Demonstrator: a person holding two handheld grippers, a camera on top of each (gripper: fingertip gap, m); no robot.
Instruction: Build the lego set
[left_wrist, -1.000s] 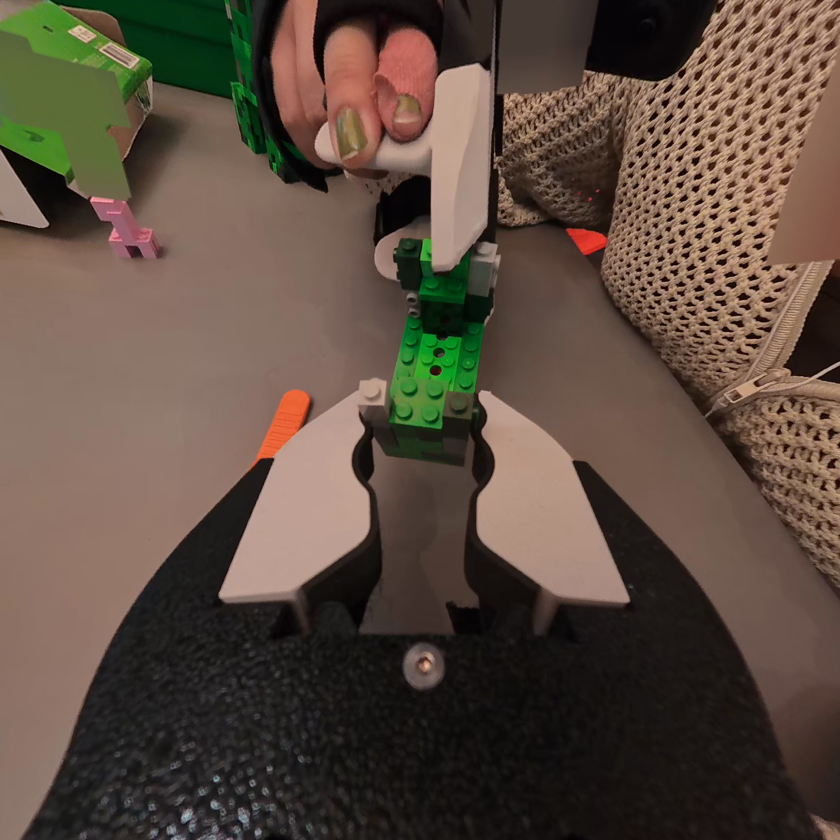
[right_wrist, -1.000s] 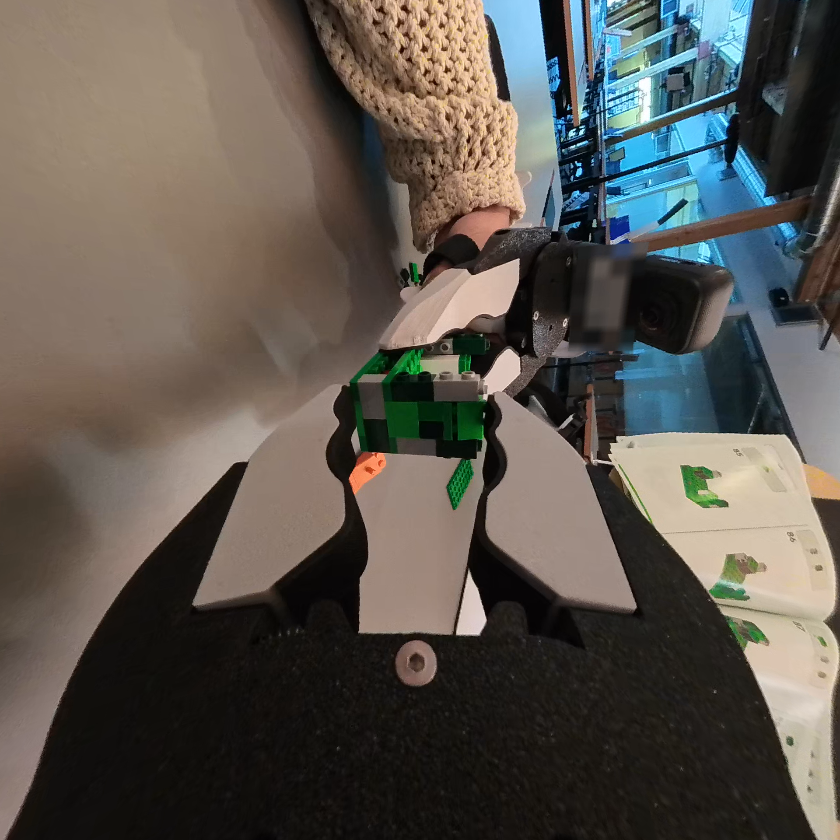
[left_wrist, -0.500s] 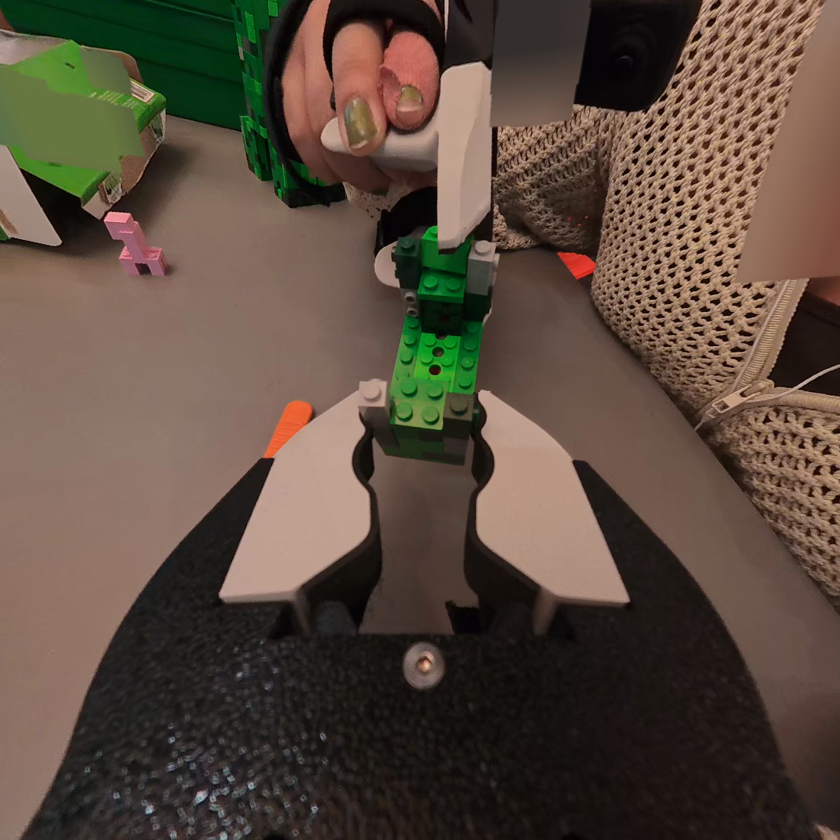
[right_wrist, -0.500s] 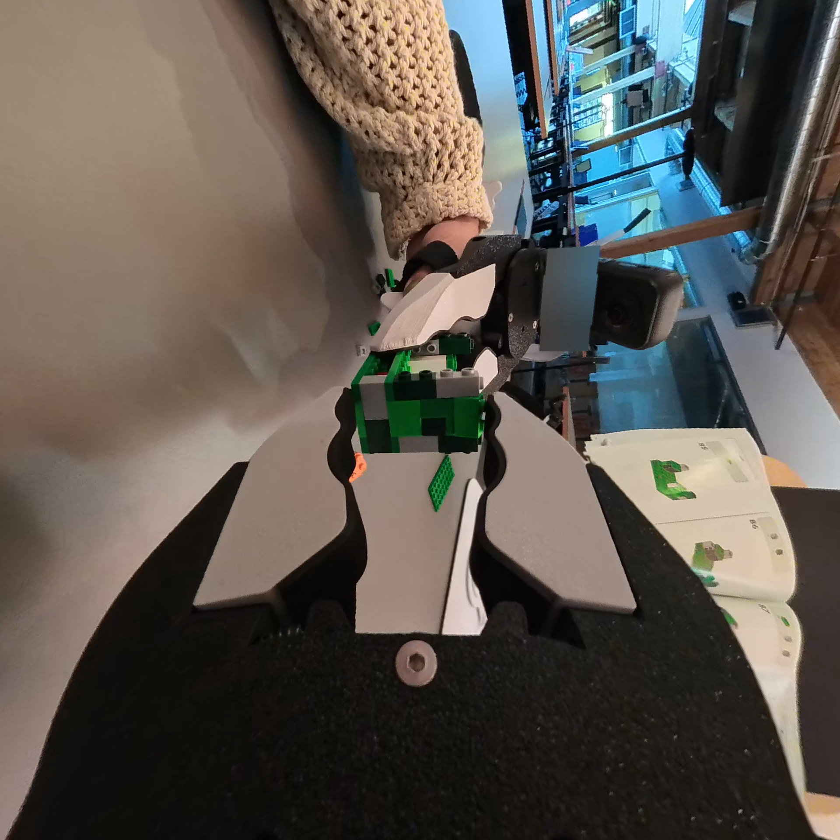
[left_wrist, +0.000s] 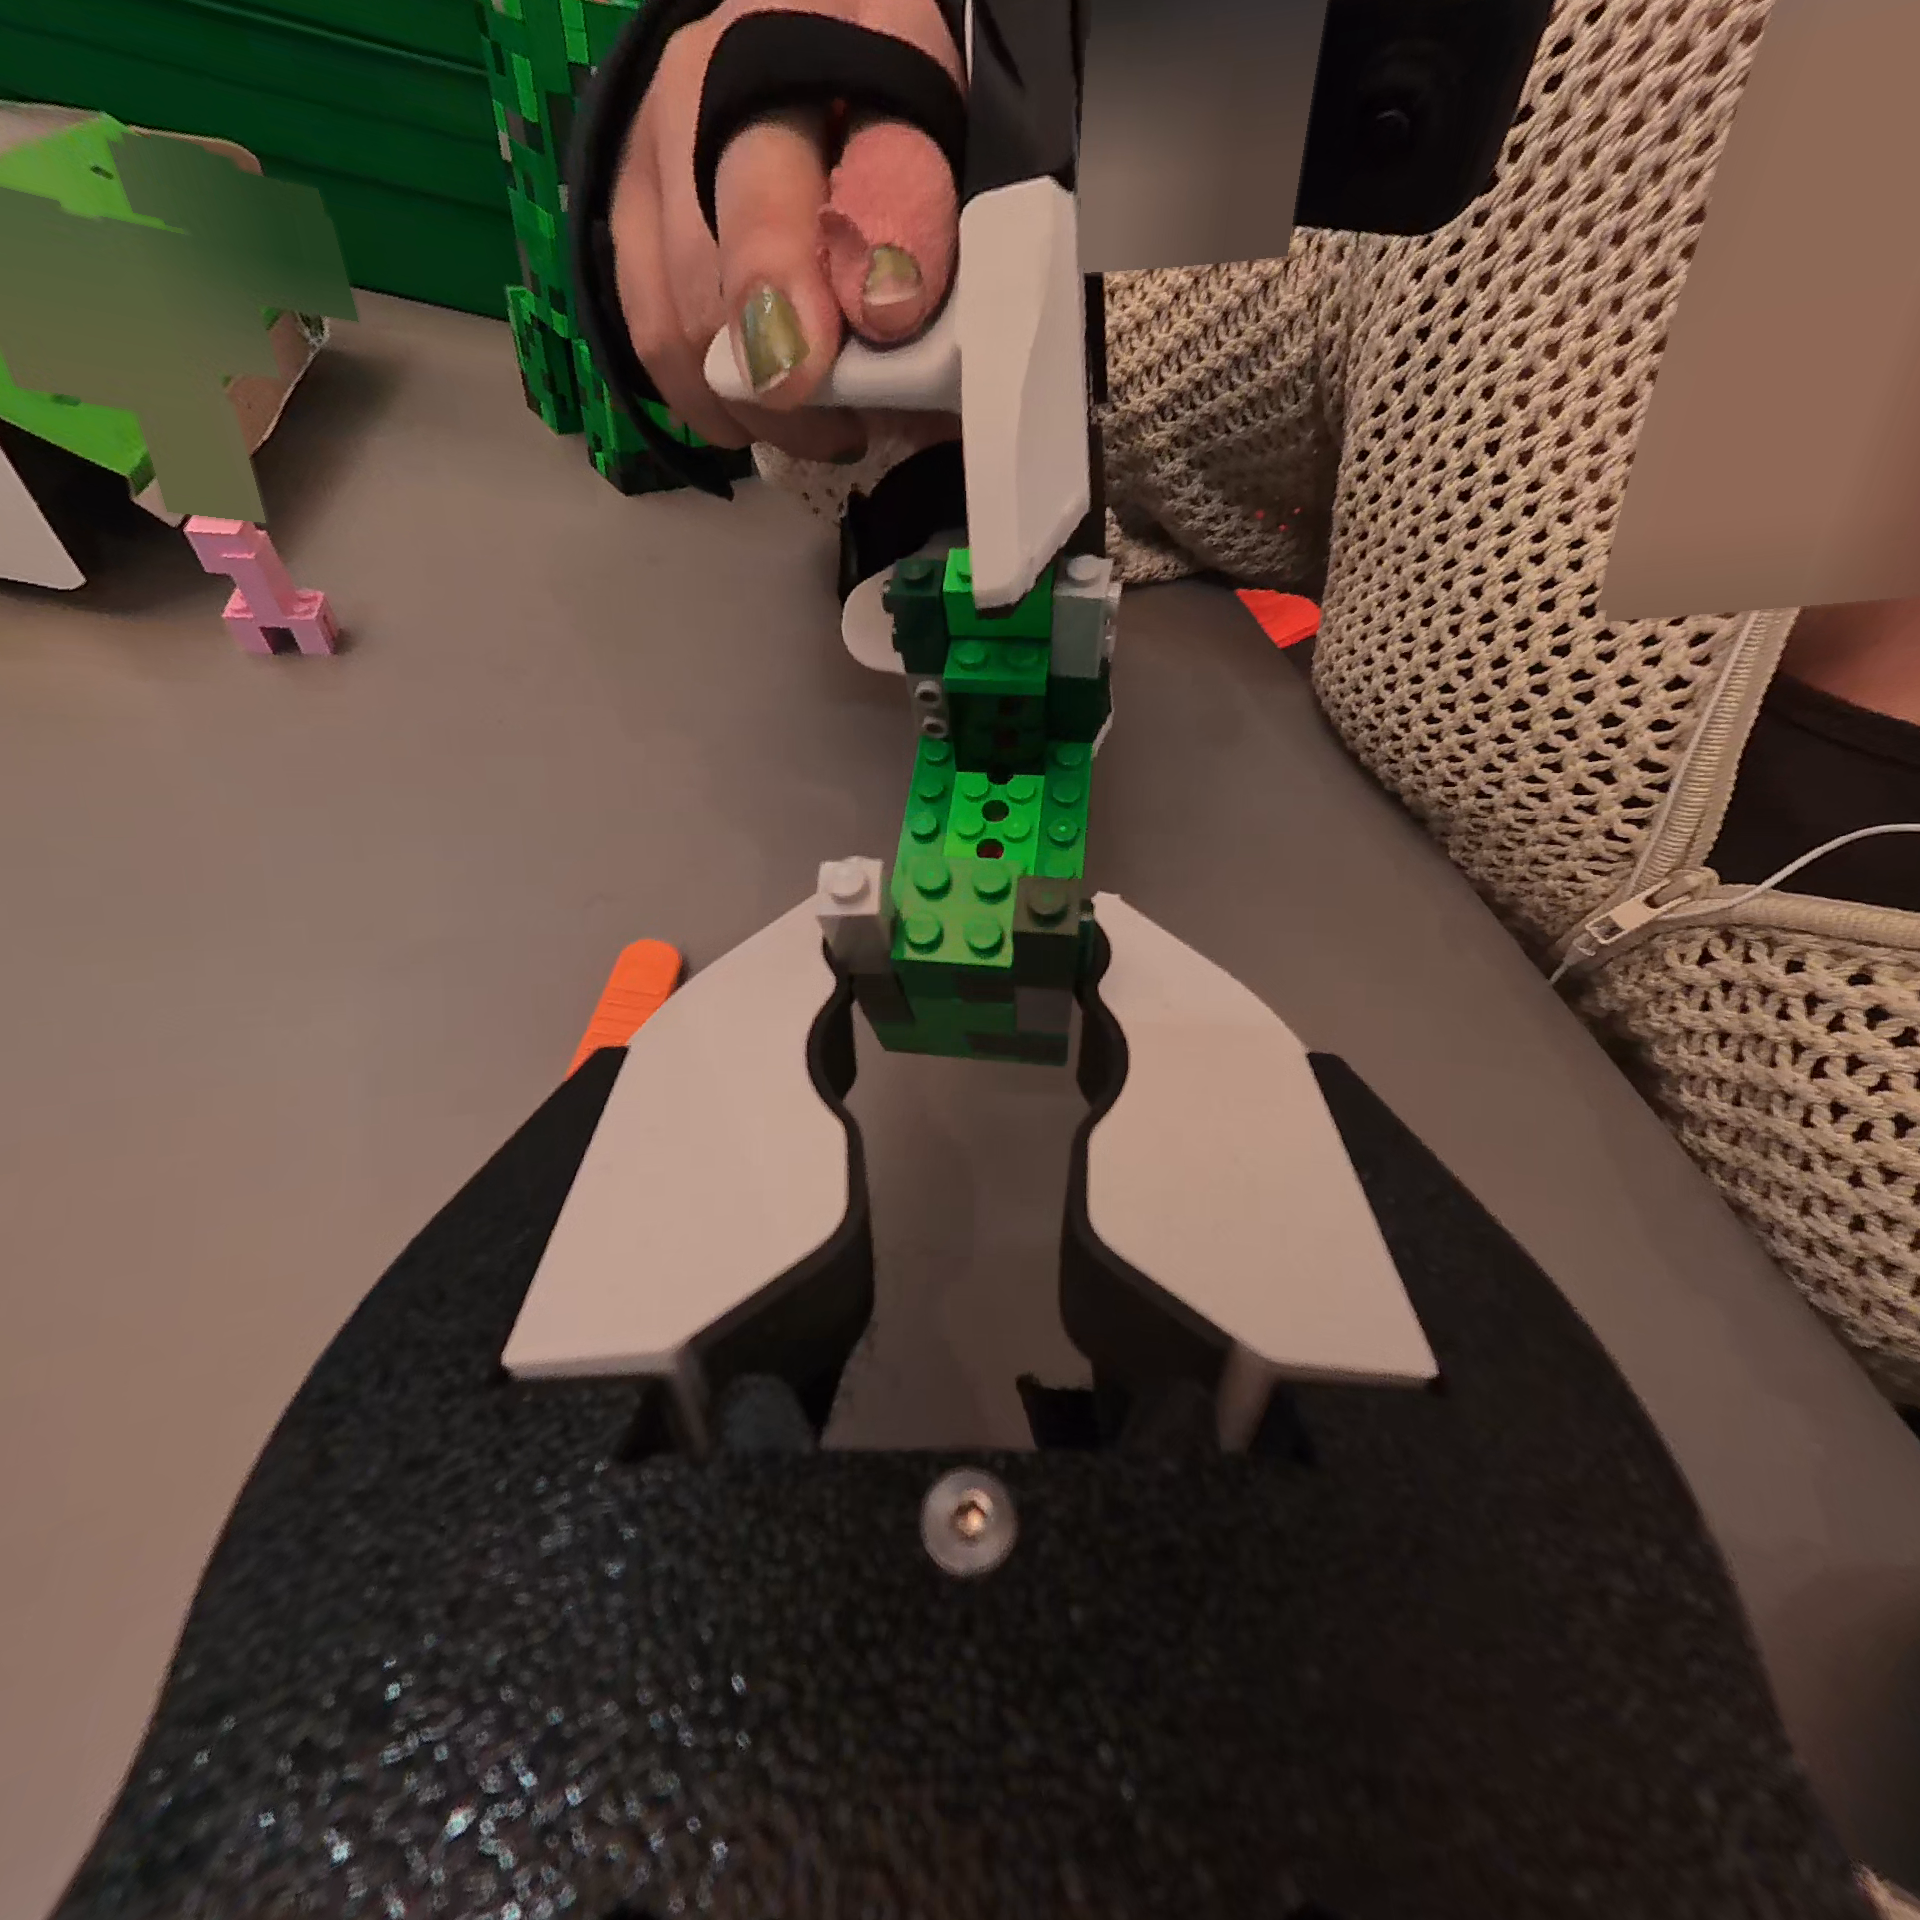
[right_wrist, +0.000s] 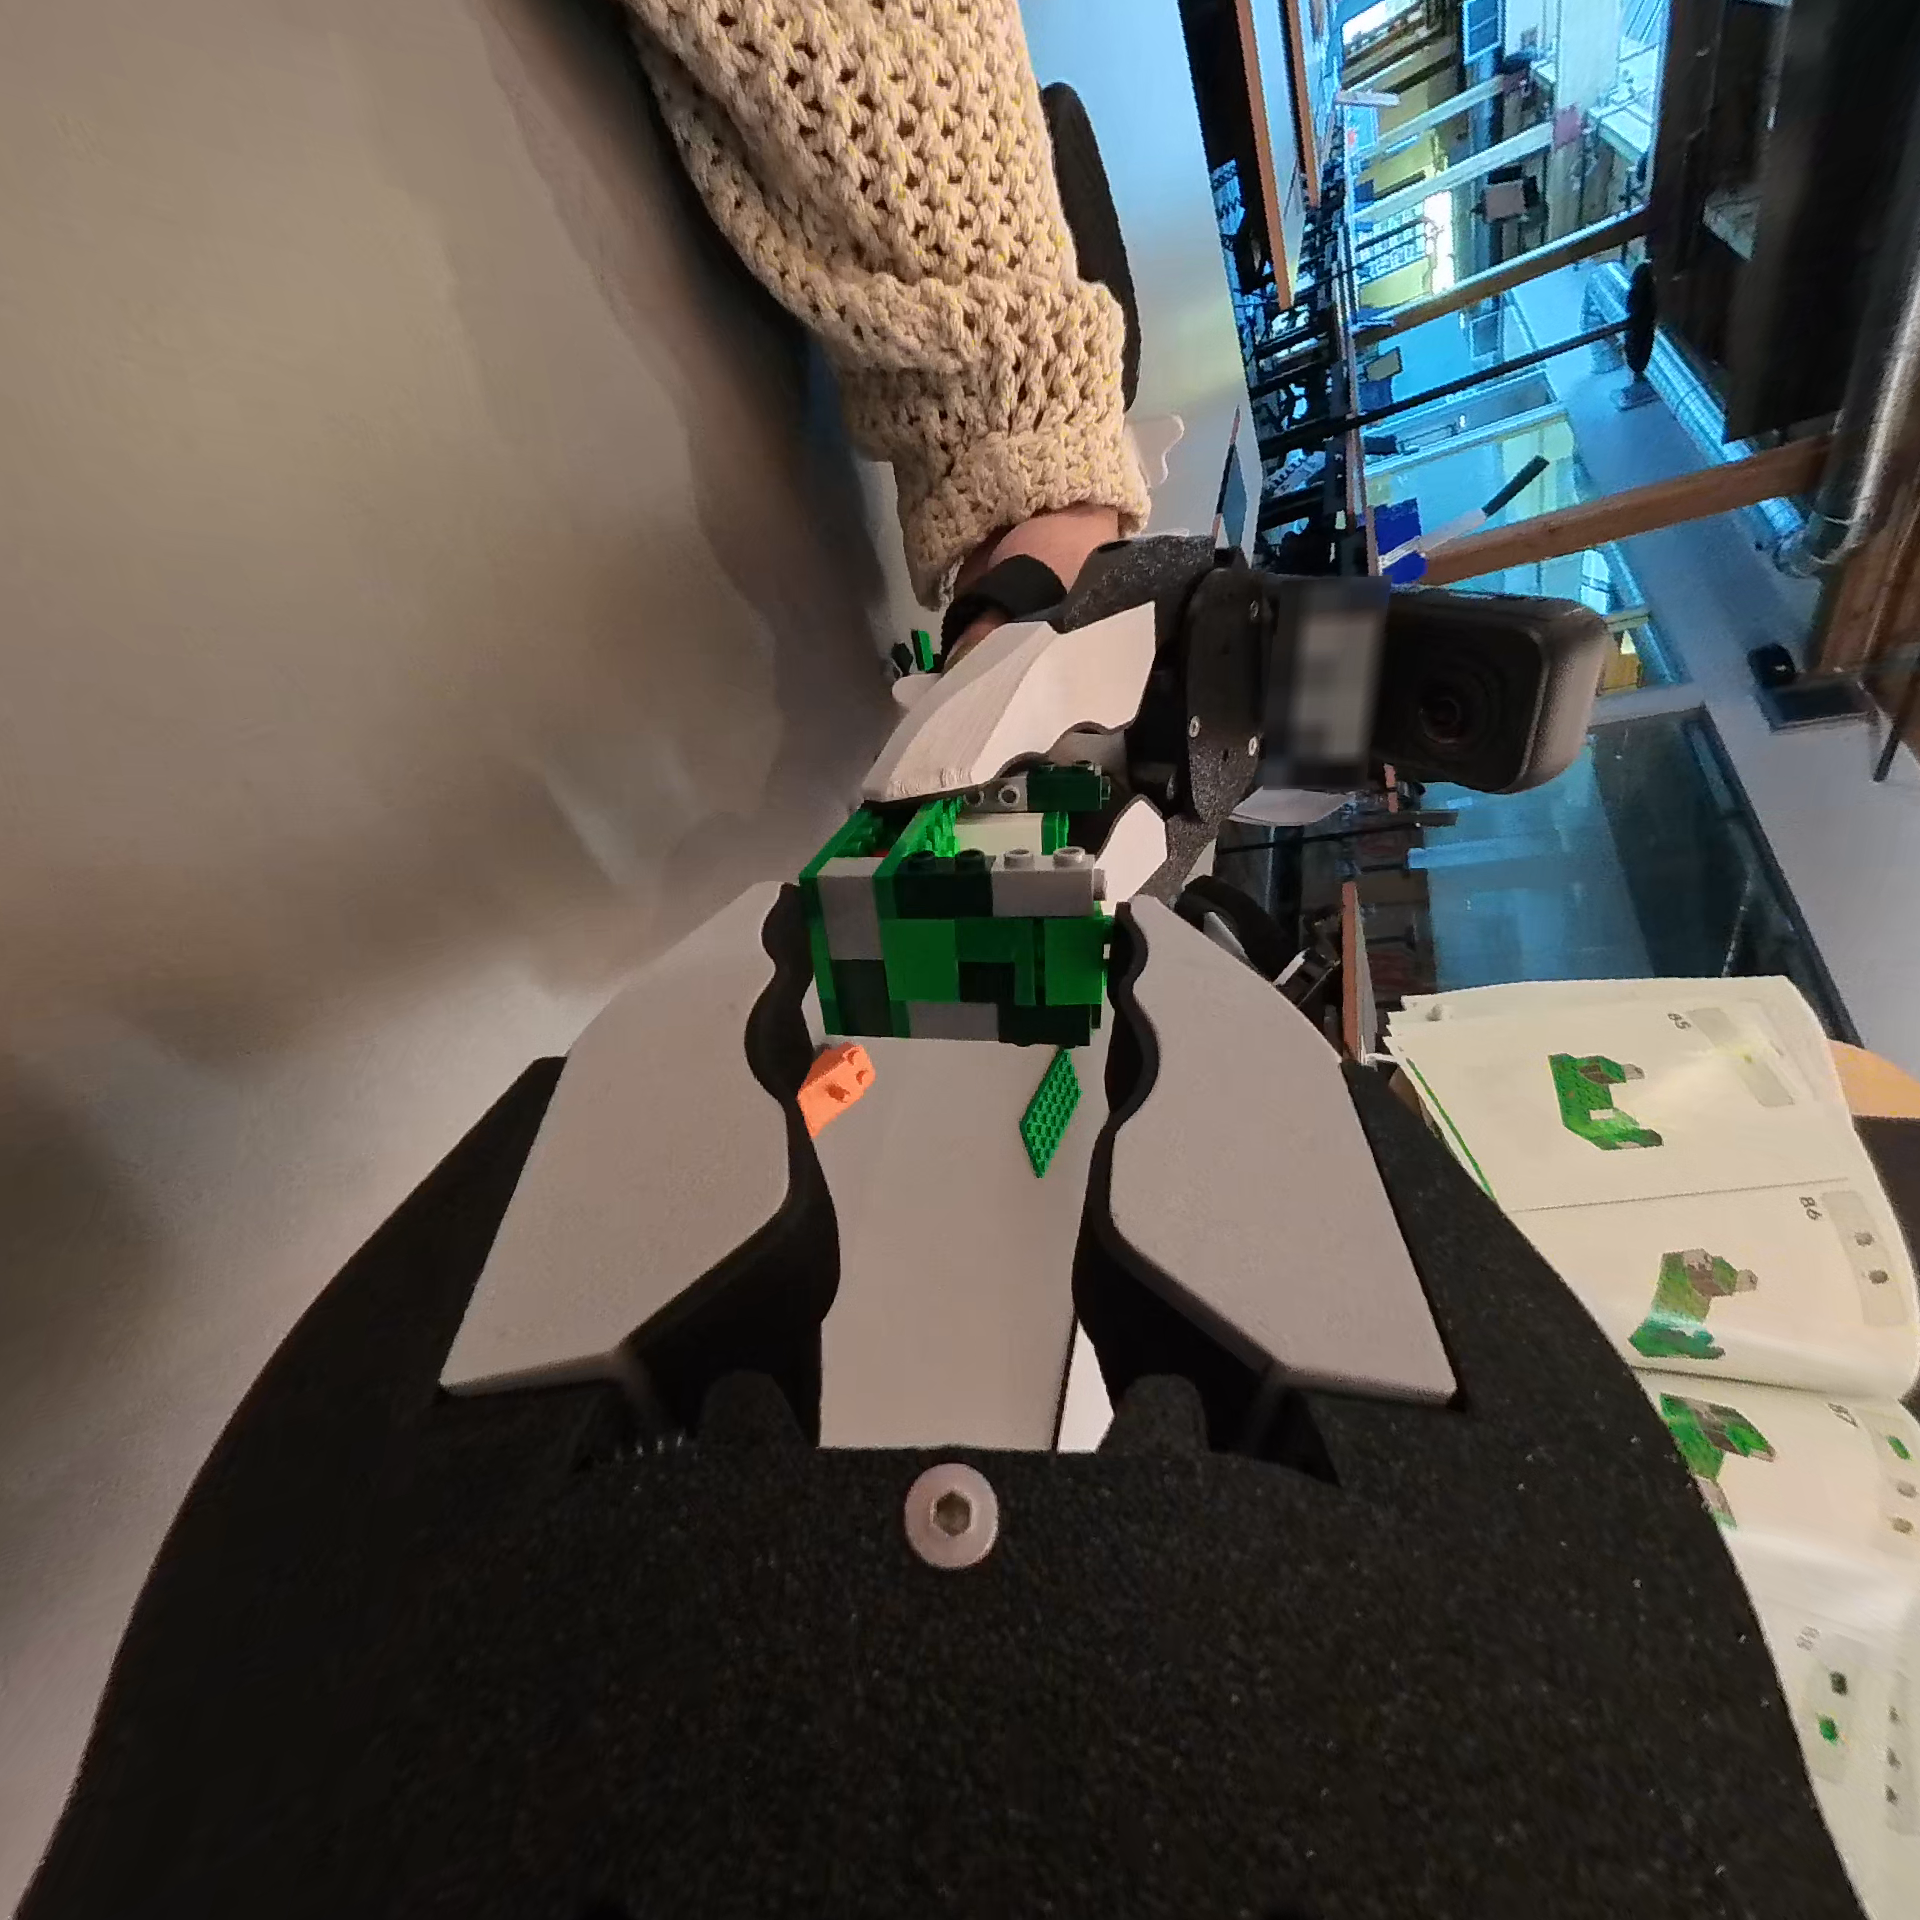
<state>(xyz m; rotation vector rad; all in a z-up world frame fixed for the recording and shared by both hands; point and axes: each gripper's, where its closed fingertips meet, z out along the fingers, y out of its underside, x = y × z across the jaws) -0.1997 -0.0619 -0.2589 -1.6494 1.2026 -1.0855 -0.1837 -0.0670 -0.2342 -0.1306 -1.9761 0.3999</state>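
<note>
A green, dark green and grey lego model (left_wrist: 987, 821) is held in the air between both grippers over the grey table (left_wrist: 416, 831). My left gripper (left_wrist: 961, 935) is shut on its near end. The right gripper comes down from above, and its white finger (left_wrist: 1023, 416) presses the model's far end. In the right wrist view my right gripper (right_wrist: 954, 935) is shut on the model (right_wrist: 997, 966), and the left gripper's white finger (right_wrist: 997, 707) clamps the far side. The model's underside is hidden.
A pink lego figure (left_wrist: 265, 592), an orange brick separator (left_wrist: 629, 987), a green lego tower (left_wrist: 561, 343) and green boxes (left_wrist: 312, 135) are on the table. A knit sweater (left_wrist: 1558, 520) is on the right. An orange piece (right_wrist: 836, 1081), a green plate (right_wrist: 1049, 1112) and an open instruction booklet (right_wrist: 1662, 1195) lie below. Left and right tips are no more than a few centimetres apart. From either gripper's tips it is about 25 cm to the pink lego figure (left_wrist: 265, 592).
Both grippers keep their hold on the model. The views have shifted a little: the table things sit lower in the left wrist view, and the right wrist view has turned slightly.
</note>
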